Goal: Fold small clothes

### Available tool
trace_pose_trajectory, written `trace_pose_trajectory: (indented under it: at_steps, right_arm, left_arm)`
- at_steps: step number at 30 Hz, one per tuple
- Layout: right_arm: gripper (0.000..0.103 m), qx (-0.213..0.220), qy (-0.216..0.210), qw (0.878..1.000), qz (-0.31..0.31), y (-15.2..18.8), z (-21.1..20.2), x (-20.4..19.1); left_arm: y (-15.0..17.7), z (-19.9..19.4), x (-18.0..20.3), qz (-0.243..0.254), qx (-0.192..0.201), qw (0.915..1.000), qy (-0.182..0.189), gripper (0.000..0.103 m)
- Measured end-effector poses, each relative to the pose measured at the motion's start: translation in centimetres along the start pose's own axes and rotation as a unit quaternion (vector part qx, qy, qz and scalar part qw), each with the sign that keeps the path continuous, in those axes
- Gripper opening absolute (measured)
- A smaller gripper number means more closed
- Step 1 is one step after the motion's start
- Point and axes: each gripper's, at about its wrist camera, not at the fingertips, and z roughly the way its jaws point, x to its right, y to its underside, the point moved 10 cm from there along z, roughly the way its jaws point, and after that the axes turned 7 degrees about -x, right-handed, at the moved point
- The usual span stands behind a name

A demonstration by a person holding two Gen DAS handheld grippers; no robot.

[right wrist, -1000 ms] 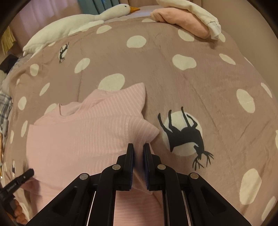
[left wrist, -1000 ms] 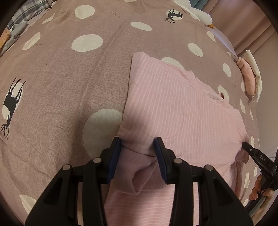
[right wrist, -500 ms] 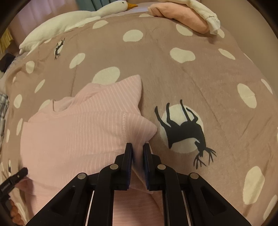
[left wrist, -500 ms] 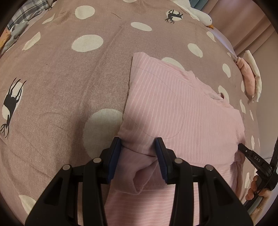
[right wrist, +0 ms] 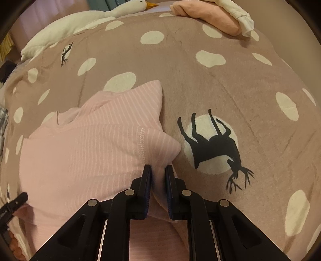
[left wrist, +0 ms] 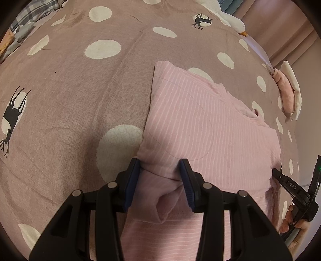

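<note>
A pink striped small shirt (left wrist: 200, 124) lies on the spotted brown blanket (left wrist: 80, 90), its near part folded up over the rest. My left gripper (left wrist: 160, 178) is shut on a bunched fold at the shirt's near left edge, jaws partly apart with cloth filling the gap. In the right wrist view the shirt (right wrist: 90, 150) shows a stitched seam, and my right gripper (right wrist: 158, 174) is shut on the fold's right edge, jaws nearly together. The right gripper (left wrist: 280, 177) also shows at the left wrist view's right edge, held by a hand (left wrist: 291, 220).
A white goose plush (right wrist: 90, 16) lies along the far edge of the blanket (right wrist: 220, 90). A stack of folded pink and white clothes (right wrist: 210, 16) sits at the far right. Plaid fabric (left wrist: 30, 14) lies at the far left. Black deer prints mark the blanket.
My right gripper has shifted a little with the cloth, nudging the fold's right edge inward. The left gripper and its hold look the same.
</note>
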Motion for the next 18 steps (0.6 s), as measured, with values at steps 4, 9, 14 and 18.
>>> trace_pose_trajectory:
  at_steps: [4, 9, 14, 18]
  right_arm:
    - [0.011, 0.0, 0.003, 1.0, 0.002, 0.04, 0.1, -0.02]
    - [0.011, 0.002, 0.019, 1.0, -0.005, 0.1, 0.15, -0.13]
    - [0.011, 0.005, 0.028, 1.0, -0.008, 0.09, 0.14, -0.14]
    - [0.011, 0.006, 0.033, 0.999, -0.011, 0.04, 0.13, -0.16]
  left_arm:
    - [0.0, 0.02, -0.07, -0.003, 0.0, 1.0, 0.007, 0.043]
    - [0.11, -0.05, -0.07, -0.003, 0.003, 0.9999, 0.011, 0.043]
    - [0.1, -0.08, -0.09, -0.004, 0.004, 0.9999, 0.012, 0.043]
    - [0.15, -0.15, -0.12, -0.003, 0.006, 0.9999, 0.013, 0.043]
